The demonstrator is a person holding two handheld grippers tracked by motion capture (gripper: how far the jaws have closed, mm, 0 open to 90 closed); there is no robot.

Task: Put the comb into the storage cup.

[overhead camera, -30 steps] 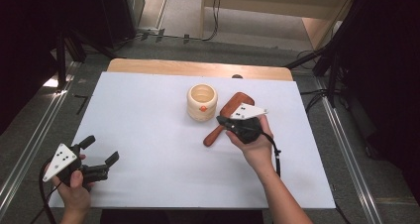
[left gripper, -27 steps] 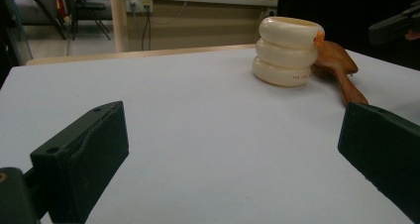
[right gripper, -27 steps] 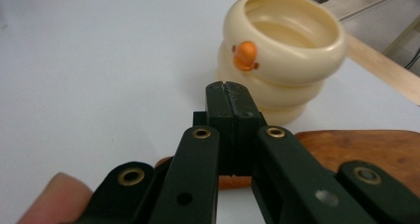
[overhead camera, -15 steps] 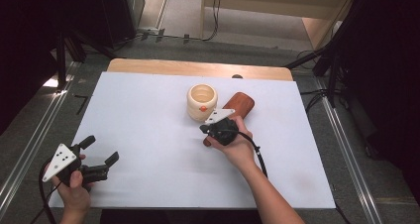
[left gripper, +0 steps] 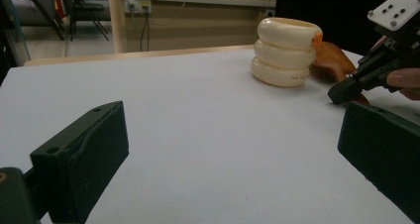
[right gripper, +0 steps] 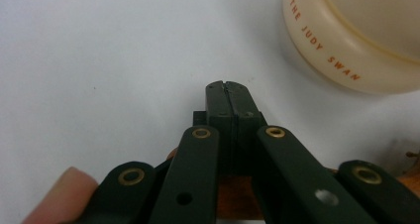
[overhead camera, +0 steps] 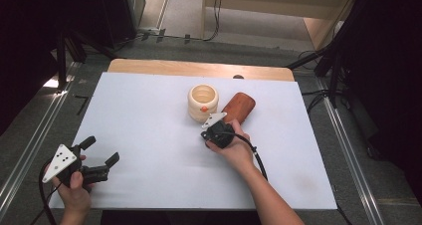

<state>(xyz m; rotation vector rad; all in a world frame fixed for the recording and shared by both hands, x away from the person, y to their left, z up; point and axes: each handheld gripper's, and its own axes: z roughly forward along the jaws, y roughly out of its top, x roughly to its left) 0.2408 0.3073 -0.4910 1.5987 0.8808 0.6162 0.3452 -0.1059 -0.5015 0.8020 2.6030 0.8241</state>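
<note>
At the left of the high view, near the front corner of the white table top (overhead camera: 149, 110), a hand (overhead camera: 74, 187) holds the left gripper (overhead camera: 99, 155). Its two black jaws are spread wide apart with nothing between them. In the left gripper view the left gripper (left gripper: 233, 169) shows the same: one black jaw at each side and bare white table top (left gripper: 198, 135) in the gap. A grey three-cornered plate sits on top of this gripper and a black cable trails down from it. Moving toward the middle, a cream ringed cup (overhead camera: 203, 102) stands upright on the table, well apart from the left gripper. It looks like three fat rings stacked up, with a small orange spot on its side. In the left gripper view the cream ringed cup (left gripper: 285, 50) stands far off at the right. Just beside the cup, on its right, lies a brown wooden thing (overhead camera: 238, 108), tilted on the table. In front of the cup and the wooden thing is the right gripper (overhead camera: 206, 134), held by the right hand (overhead camera: 236, 150). In the right gripper view the right gripper (right gripper: 229, 92) has its jaws pressed tight together, with nothing pinched at the tips. The tips point at the white table just beside the cream ringed cup (right gripper: 356, 45), which has small red letters on it.
</note>
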